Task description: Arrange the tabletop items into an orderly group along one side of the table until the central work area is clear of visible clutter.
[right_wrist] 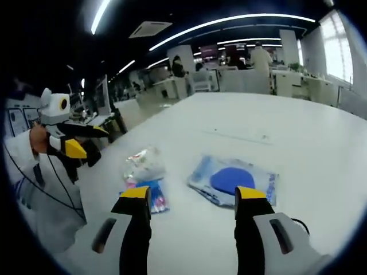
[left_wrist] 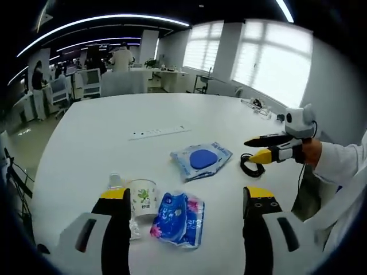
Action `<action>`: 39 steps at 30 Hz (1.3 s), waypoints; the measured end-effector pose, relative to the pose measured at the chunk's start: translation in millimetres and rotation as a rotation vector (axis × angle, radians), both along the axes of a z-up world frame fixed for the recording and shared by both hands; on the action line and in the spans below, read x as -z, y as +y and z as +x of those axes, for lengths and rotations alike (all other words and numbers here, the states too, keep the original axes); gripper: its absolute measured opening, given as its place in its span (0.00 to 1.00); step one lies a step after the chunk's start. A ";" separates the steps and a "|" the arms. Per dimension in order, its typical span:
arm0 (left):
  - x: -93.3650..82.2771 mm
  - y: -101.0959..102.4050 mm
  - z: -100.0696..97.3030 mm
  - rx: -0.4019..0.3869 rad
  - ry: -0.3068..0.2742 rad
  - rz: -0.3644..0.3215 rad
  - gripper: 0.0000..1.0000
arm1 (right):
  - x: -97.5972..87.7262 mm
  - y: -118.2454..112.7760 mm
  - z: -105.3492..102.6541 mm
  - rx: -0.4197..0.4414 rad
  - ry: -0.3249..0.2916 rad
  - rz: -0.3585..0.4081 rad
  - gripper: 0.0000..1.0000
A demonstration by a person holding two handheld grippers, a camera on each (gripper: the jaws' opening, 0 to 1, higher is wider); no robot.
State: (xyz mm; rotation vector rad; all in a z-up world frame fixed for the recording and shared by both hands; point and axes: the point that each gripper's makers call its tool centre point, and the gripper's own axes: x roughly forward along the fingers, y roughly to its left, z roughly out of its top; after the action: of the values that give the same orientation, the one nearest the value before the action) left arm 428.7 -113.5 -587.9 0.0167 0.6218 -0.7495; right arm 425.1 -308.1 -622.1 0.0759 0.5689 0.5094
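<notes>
Smooth white tabletop, crinkled blue plastic pack, printed paper cup, left tool and right tool both spread, empty

An open-plan office is showing: a large white table is filling the frame's centre, desks and people are sitting along the top, ceiling light strips are curving overhead, and windows are glowing at upper right.

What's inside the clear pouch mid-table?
The clear pouch holds a round blue pad, showing through the film in both views. Printed blue edging covers the rest, so anything beneath the pad is hidden. The table under the pouch is covered too.
</notes>
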 end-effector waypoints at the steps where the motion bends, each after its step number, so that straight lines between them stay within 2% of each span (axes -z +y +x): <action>1: 0.8 2.2 -0.7 -0.006 0.003 0.000 0.82 | 0.5 3.1 0.4 -0.007 0.000 -0.001 0.57; 13: 6.1 27.7 -7.2 -0.057 0.013 0.001 0.83 | 4.3 37.1 4.9 -0.100 0.012 -0.015 0.57; 19: 15.0 42.0 -13.4 -0.091 0.030 0.000 0.82 | 11.0 52.1 6.8 -0.142 0.024 -0.025 0.57; 29: 32.3 58.9 -26.9 -0.136 0.068 -0.004 0.82 | 29.1 76.6 4.3 -0.213 0.062 -0.049 0.55; 33: 40.9 61.7 -30.0 -0.149 0.082 -0.008 0.81 | 42.4 85.4 1.0 -0.259 0.077 -0.094 0.54; 39: 50.4 65.4 -34.1 -0.163 0.106 -0.017 0.81 | 56.4 96.2 -0.3 -0.285 0.099 -0.088 0.54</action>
State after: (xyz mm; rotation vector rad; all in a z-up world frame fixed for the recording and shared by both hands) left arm 394.7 -48.1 -638.4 -0.0891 0.7087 -0.6003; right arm 424.7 -211.8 -678.5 -0.0650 0.7030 0.7593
